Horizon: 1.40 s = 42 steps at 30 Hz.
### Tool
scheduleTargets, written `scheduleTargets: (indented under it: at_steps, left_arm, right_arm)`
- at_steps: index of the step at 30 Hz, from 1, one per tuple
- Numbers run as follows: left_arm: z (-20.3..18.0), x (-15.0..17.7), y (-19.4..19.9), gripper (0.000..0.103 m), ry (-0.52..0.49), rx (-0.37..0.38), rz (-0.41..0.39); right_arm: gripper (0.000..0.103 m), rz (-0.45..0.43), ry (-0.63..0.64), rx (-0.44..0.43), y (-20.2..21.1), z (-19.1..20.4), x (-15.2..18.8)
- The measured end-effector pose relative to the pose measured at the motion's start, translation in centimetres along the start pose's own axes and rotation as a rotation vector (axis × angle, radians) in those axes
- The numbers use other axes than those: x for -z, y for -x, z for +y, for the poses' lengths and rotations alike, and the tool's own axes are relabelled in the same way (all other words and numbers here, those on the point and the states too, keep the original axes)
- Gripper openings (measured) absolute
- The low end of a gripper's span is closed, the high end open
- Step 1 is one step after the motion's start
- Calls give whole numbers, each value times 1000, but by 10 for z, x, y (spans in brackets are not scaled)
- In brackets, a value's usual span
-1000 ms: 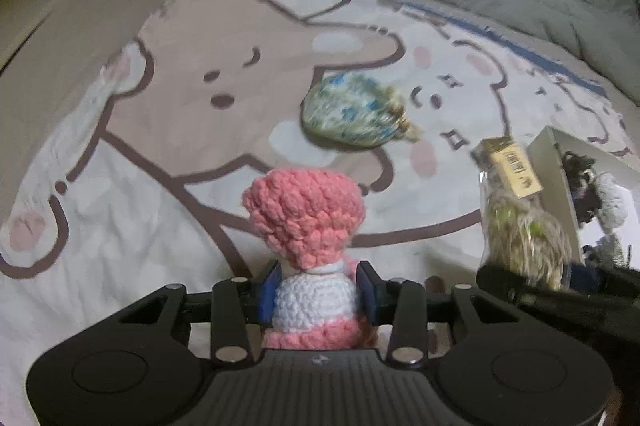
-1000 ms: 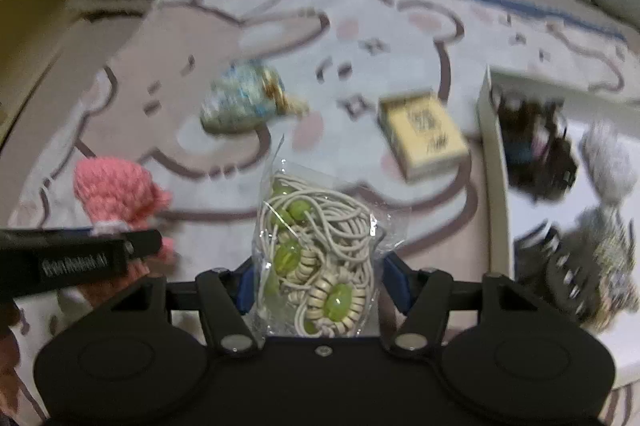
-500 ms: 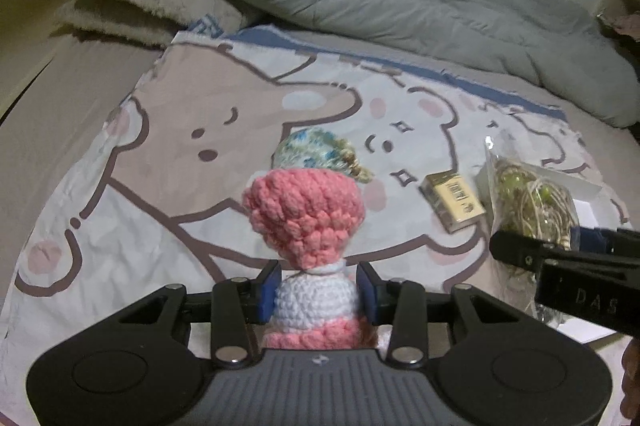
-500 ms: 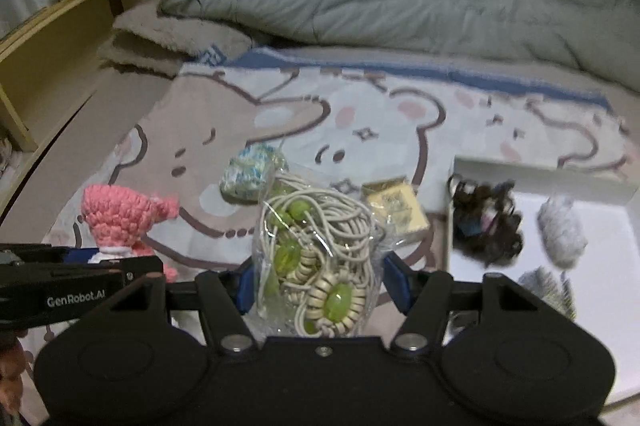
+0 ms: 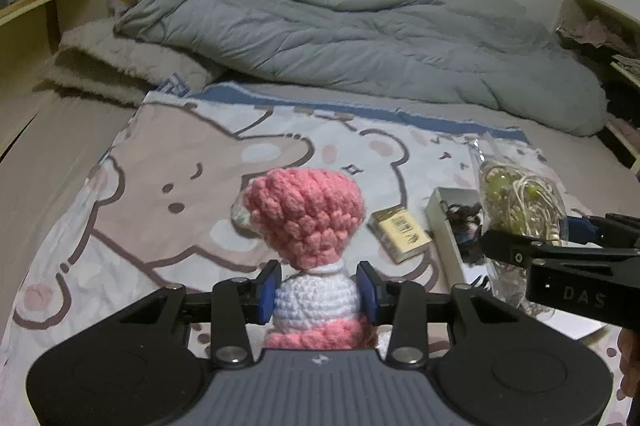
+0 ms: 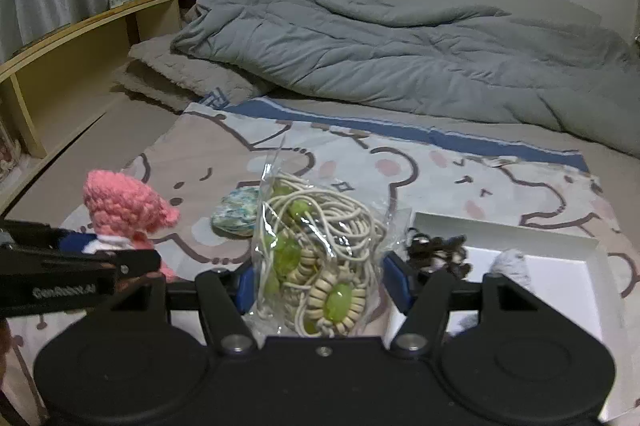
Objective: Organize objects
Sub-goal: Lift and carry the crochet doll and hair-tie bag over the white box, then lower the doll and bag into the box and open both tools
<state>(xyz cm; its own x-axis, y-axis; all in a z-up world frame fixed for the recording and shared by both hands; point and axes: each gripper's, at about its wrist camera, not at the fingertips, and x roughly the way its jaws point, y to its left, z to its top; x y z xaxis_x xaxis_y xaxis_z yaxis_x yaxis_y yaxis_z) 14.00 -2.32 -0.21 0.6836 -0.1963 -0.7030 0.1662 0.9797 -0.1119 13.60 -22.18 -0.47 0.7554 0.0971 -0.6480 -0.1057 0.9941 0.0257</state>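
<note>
Left wrist view: my left gripper (image 5: 316,284) is clamped on the white middle of a crocheted pink doll (image 5: 306,222), blue pads pressing both sides, pink head poking out ahead of the fingertips. The grip looks square, doll upright, clear of the bear-print blanket (image 5: 168,161) below

Right wrist view: my right gripper (image 6: 320,286) is closed on a clear bag of cord and green beads (image 6: 316,250); the pads pinch the plastic low down, and the bag's top stands loose and tall in front of the jaws

- Both loads are in the air, so I judge the step to be carrying them over to the white tray (image 6: 560,238), which sits ahead and to the right of the right gripper and already holds a dark tangle and grey fluffy pieces
- Left on the blanket: a yellow box (image 5: 400,234) ahead-right of the left gripper, and a blue-patterned pouch (image 6: 236,211) just left of the bag
- To do it well: bring the bag in first, since the tray is on its side; lower it until the plastic rests before letting go, as it may flop or slide
- Keep the two grippers apart; they run close side by side here
- Set the doll into a bare patch of tray, not on the tangle
- Hold the squeeze on the doll steady; the yarn is soft and could slip if I tilt
</note>
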Motion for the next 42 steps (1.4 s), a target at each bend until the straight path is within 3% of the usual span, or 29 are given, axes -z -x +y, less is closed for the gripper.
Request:
scheduleTargets:
  at_steps: [22,30,42]
  left_arm:
    - [-134,0,-22,42,-124,236,-68]
    - [-188,11,-40,42,-142,363,-35]
    - [-243,28,-84,42,-116,565,82]
  right_arm:
    - [64,-14,-124,172,32,-135,29]
    - [64,3,-165,250,40,-179,49]
    - [64,43,-274,340,43,-240,78]
